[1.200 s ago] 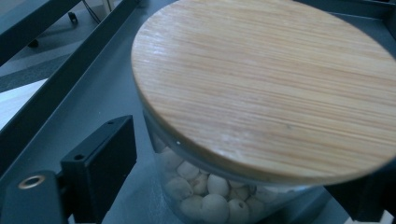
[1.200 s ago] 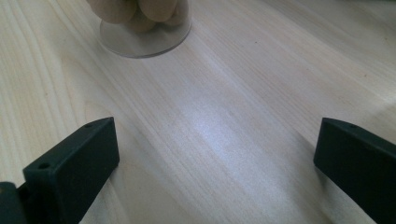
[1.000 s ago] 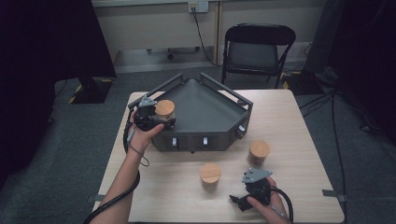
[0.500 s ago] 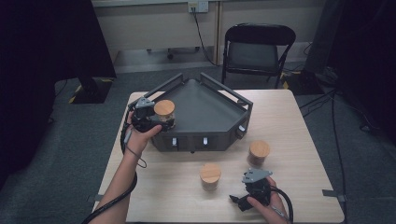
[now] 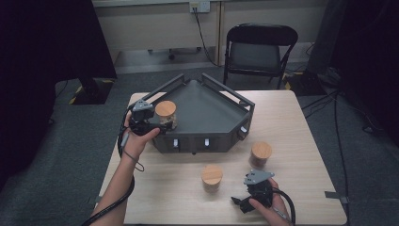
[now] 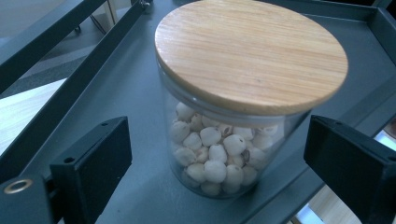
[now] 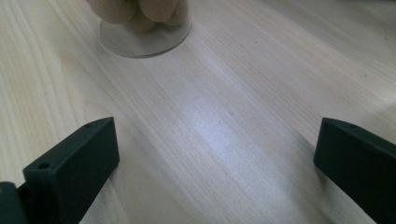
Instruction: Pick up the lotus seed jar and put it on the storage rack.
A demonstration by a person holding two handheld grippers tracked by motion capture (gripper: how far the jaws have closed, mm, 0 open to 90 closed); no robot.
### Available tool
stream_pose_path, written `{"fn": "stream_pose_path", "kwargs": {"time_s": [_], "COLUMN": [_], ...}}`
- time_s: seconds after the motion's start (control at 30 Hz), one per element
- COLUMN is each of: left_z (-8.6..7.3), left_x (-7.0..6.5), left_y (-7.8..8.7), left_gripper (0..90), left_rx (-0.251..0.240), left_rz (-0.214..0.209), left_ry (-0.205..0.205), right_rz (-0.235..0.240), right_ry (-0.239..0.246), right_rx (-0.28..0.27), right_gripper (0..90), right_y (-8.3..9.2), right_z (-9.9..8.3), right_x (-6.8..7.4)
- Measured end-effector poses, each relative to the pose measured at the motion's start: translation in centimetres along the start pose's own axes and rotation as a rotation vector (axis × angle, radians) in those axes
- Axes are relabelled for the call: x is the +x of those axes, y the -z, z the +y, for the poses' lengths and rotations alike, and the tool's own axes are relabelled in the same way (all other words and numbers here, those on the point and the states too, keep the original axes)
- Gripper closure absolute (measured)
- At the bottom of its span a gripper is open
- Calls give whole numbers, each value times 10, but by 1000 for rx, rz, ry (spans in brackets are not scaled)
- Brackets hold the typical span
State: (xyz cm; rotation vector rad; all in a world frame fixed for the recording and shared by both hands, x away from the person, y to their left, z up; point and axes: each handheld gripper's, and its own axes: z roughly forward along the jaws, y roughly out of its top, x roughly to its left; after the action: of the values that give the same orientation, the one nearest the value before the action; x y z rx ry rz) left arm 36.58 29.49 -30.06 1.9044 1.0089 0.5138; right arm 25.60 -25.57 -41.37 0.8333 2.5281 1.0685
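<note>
Left hand-held gripper (image 6: 219, 163) jaws apart around lidded jar (image 6: 233, 107) in dark tray (image 5: 211, 106), not touching; right hand-held gripper (image 7: 215, 168) wide open, empty, over surface (image 7: 224, 93).

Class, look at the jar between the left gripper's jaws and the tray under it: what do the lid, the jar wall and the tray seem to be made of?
Lid: pale wood, matt, visible grain. Jar wall: clear glass or plastic, contents show through. Tray: probably dark grey painted metal, smooth.

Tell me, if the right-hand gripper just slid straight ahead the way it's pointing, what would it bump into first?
Probably the glass jar standing ahead on the table. The right gripper has open jaws and bare wood before it until that jar.
</note>
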Motion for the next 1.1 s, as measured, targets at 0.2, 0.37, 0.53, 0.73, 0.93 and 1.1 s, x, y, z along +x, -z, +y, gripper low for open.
{"fn": "stream_pose_path", "kwargs": {"time_s": [0.2, 0.37, 0.53, 0.73, 0.93, 1.1], "left_z": [-2, -3, -5, -6, -9, -12], "left_x": [0, 0, 0, 0, 0, -2], "left_y": [3, 6, 9, 12, 18, 22], "left_gripper": [75, 73, 70, 70, 70, 70], "left_rx": [4, -1, -3, 0, -9, -16], "left_rz": [4, 7, 2, 3, 5, 4], "left_ry": [-12, -7, -5, -14, -18, -22], "right_rz": [0, 0, 0, 0, 0, 0], "right_ry": [0, 0, 0, 0, 0, 0], "right_rx": [0, 0, 0, 0, 0, 0], "right_gripper": [0, 0, 0, 0, 0, 0], "right_y": [0, 0, 0, 0, 0, 0], "right_z": [0, 0, 0, 0, 0, 0], "right_x": [0, 0, 0, 0, 0, 0]}}
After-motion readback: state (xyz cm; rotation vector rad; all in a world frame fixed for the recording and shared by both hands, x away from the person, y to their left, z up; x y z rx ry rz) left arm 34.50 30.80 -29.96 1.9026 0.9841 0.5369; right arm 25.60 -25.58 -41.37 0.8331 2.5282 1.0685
